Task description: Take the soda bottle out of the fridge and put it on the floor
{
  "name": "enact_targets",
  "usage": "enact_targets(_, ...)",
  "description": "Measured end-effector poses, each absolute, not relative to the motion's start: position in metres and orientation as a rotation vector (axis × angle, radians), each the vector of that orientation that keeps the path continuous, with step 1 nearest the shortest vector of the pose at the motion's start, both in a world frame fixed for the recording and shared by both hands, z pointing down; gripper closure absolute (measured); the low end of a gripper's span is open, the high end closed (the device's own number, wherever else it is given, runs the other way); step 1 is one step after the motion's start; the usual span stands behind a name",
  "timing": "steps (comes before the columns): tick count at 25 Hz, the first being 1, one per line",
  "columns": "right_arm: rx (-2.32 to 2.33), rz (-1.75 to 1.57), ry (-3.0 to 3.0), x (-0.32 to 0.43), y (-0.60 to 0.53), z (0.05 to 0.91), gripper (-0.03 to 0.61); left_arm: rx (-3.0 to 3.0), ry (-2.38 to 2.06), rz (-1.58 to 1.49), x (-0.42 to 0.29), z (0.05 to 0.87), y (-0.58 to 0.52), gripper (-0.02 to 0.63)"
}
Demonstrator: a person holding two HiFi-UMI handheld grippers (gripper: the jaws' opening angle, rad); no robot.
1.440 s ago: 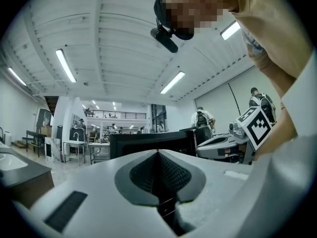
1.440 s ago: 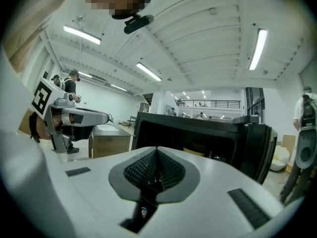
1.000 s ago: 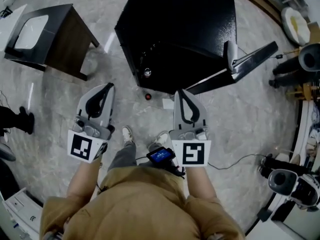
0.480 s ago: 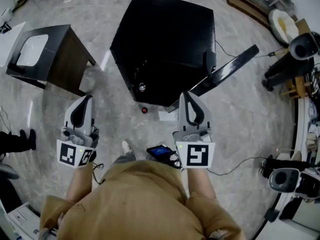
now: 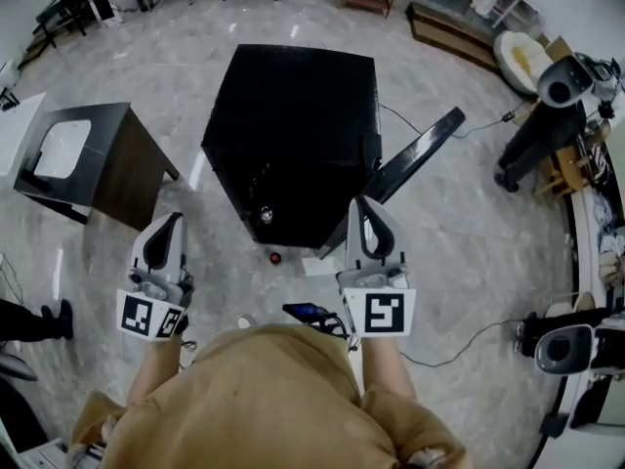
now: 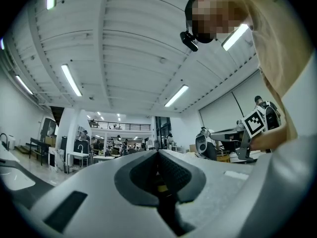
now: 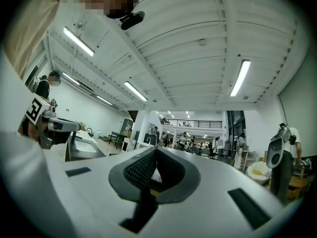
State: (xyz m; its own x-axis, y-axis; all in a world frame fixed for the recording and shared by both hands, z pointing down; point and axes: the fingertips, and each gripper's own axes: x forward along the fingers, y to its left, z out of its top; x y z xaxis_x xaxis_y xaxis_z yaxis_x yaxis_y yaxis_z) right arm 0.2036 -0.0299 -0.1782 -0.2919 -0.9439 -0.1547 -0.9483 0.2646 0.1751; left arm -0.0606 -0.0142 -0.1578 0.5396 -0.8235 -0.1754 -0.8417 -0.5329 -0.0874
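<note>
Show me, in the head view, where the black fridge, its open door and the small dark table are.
black fridge (image 5: 293,115), head view, on its flat top.
fridge door (image 5: 415,156), head view, middle of the open door.
small table (image 5: 137,176), head view, on its brown side panel.

Looks steeply down from the head, high above the person's shoulders, onto the marble floor and the black fridge. Rides close behind the jaws of the left gripper and the right gripper, facing slightly upward. Shares, between those two, the ceiling and the far balcony railing.
</note>
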Motion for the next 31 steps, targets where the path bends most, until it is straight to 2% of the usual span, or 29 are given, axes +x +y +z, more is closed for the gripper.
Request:
enact_targets(12, -1.882, 0.353, 2.488, 0.222, -0.024, -0.187, 0.577, -2.646, 1.355, 0.175, -0.036, -0.173, -0.022, 0.612)
enact_targets(31, -1.829, 0.314, 2.512, 0.21, -0.012, -0.186, 0.577, -2.653, 1.419, 0.163, -0.052, -0.16, -0.003, 0.612)
